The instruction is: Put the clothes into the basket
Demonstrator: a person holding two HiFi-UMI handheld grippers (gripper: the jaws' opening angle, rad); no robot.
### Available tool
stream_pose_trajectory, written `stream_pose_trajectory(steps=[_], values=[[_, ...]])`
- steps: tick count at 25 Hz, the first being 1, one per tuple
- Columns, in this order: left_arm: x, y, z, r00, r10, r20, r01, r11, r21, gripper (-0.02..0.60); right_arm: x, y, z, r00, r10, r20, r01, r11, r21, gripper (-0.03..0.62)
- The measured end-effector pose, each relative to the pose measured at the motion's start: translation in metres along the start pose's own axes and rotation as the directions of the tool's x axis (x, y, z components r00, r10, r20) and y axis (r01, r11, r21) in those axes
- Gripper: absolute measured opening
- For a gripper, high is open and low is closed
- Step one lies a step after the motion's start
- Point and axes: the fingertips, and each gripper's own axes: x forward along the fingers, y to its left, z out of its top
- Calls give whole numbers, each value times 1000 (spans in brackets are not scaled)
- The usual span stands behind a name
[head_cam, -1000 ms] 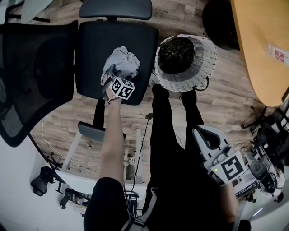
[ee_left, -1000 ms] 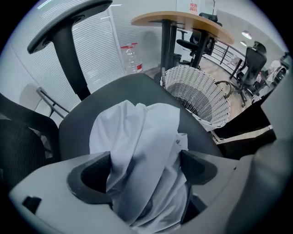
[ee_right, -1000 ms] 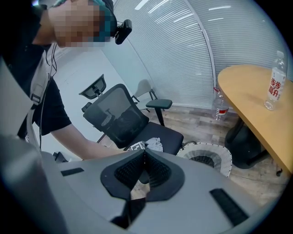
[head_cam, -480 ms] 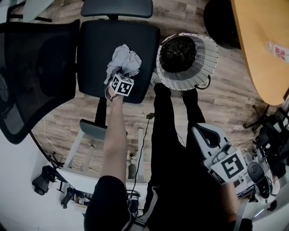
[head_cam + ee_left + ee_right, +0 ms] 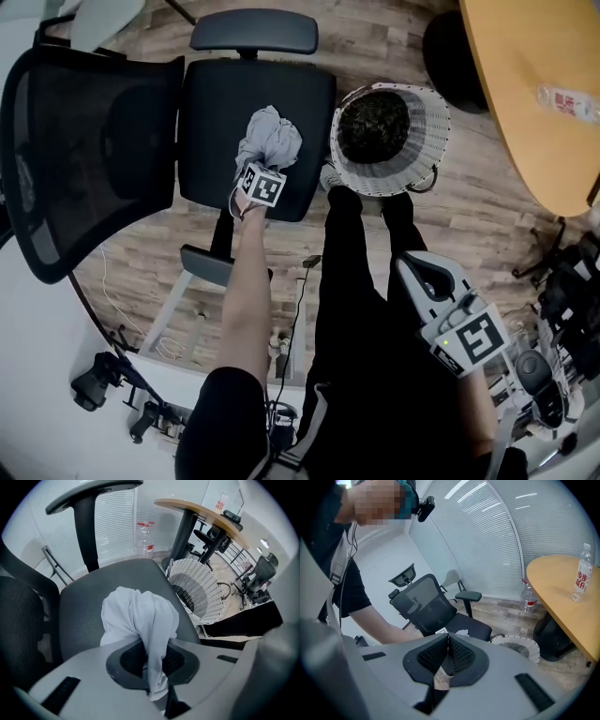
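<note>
Pickup step: left tongs [image 5: 157, 660] are closing, pinching the pale garment [image 5: 138, 616] on the chair seat [image 5: 86, 604]; right tongs [image 5: 447, 656] sit pressed together, empty. Next: lift and carry it rightward over the basket [image 5: 204, 595].

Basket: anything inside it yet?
The basket interior shows only dark bare mesh, nothing covering it. The grey cloth is outside, above the chair seat, between the closing left claw jaws.
</note>
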Motion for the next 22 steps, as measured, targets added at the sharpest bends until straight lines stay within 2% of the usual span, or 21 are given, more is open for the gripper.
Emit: stream_pose_trajectory(steps=[13,15,18,22], values=[[-73,-50,-12,999,-38,17,39,997,-68,60,-41,14,29,989,-15,146,25,997,-70,17],[-85,-66,-15,999,-43,8,43,998,-55,60,-50,14,34,985,-17,174,32,996,-83,17],[-102,-89,-7,997,-60,47,61,998,-16,55,-63,11,40,976,-29,216,50,995,-91,17],[-115,-114,-16,996,-89,11,89,996,-17,54,-72,4,49,964,-33,263,58,994,-88,17]])
